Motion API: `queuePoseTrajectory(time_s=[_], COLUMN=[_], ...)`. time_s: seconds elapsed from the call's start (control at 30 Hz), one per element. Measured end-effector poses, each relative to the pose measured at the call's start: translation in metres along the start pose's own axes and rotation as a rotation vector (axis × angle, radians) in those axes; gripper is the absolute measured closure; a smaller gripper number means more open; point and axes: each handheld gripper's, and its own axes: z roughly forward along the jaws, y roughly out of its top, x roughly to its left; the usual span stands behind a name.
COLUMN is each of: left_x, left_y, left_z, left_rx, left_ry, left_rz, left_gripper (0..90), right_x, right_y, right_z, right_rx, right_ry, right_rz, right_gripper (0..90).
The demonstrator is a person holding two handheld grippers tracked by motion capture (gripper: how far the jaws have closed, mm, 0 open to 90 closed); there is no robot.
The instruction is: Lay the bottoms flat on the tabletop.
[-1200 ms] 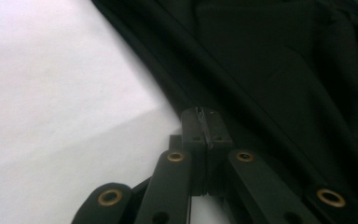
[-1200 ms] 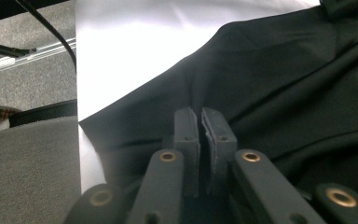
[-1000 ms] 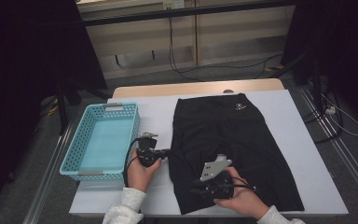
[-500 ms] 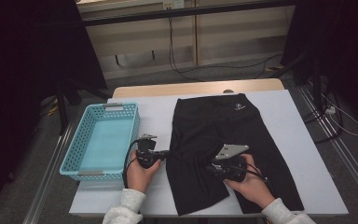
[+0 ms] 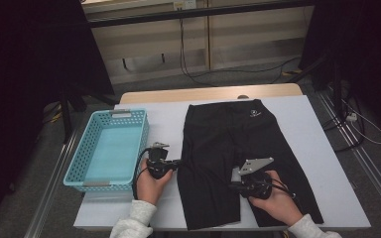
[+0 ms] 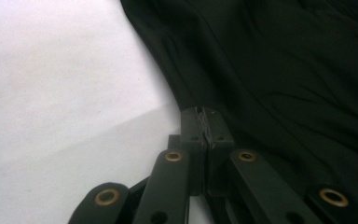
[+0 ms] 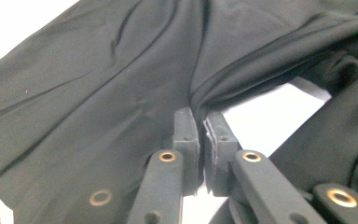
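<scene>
Flanking black shorts [image 5: 238,148], left gripper [image 5: 177,162] and right gripper [image 5: 234,186], both low, level

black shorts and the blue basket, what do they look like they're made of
The black shorts look like a thin, smooth, matte knit, possibly stretch fabric: they lie limp with soft creases and a faint sheen. The light blue rectangular basket looks like moulded plastic: rigid walls pierced with a regular grid of holes, and a slight gloss.

Black shorts [image 5: 238,158] flat on table
</scene>
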Motion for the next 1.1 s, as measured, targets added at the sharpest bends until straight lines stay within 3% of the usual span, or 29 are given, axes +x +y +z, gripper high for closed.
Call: queuePoseTrajectory(time_s=[0.1,0.17,0.3,0.43,0.47,0.53,0.6,0.63,0.7,0.77,0.83,0.93,1.0,1.1], left_x=[-0.001,-0.001,-0.002,-0.002,-0.002,-0.002,-0.002,-0.002,-0.003,-0.004,-0.005,-0.009,-0.011,-0.016], left_y=[0.001,0.001,-0.001,-0.002,-0.003,-0.004,-0.004,-0.004,-0.004,-0.005,-0.006,-0.007,-0.007,-0.008], left_z=[-0.005,-0.007,-0.011,-0.015,-0.015,-0.014,-0.014,-0.014,-0.015,-0.014,-0.012,-0.008,-0.007,-0.004], left_rx=[-0.019,-0.031,-0.029,-0.024,-0.027,-0.02,-0.018,-0.018,-0.011,-0.01,0.005,0.008,0.014,0.026], left_ry=[0.009,0.02,0.034,0.038,0.041,0.045,0.04,0.038,0.032,0.033,0.028,0.026,0.02,0.003], left_rz=[0.001,0.008,0.027,0.034,0.032,0.034,0.031,0.031,0.035,0.034,0.038,0.046,0.046,0.048], left_gripper=[80.9,72.3,60.8,56.3,55.6,55.0,55.0,54.9,54.7,54.5,54.0,55.2,59.0,66.0], right_x=[0.001,-0.001,-0.011,-0.018,-0.018,-0.018,-0.02,-0.021,-0.023,-0.027,-0.033,-0.035,-0.035,-0.034], right_y=[0.004,0.009,0.018,0.028,0.029,0.031,0.028,0.026,0.024,0.024,0.022,0.019,0.017,0.016], right_z=[-0.003,-0.006,-0.006,-0.001,0.002,0.012,0.021,0.023,0.02,0.014,0.01,0.011,0.012,0.012], right_rx=[-0.034,-0.066,-0.1,-0.134,-0.143,-0.106,-0.066,-0.055,-0.058,-0.072,-0.078,-0.057,-0.056,-0.038], right_ry=[-0.01,-0.036,-0.093,-0.146,-0.158,-0.194,-0.201,-0.205,-0.219,-0.273,-0.293,-0.328,-0.307,-0.332], right_rz=[-0.007,-0.013,0.016,0.024,0.015,0.002,-0.009,-0.028,-0.044,-0.045,-0.034,-0.038,-0.019,-0.041], right_gripper=[74.0,72.9,67.0,62.5,62.9,64.7,76.3,87.5,88.6,88.9,88.9,88.9,88.9,89.2])
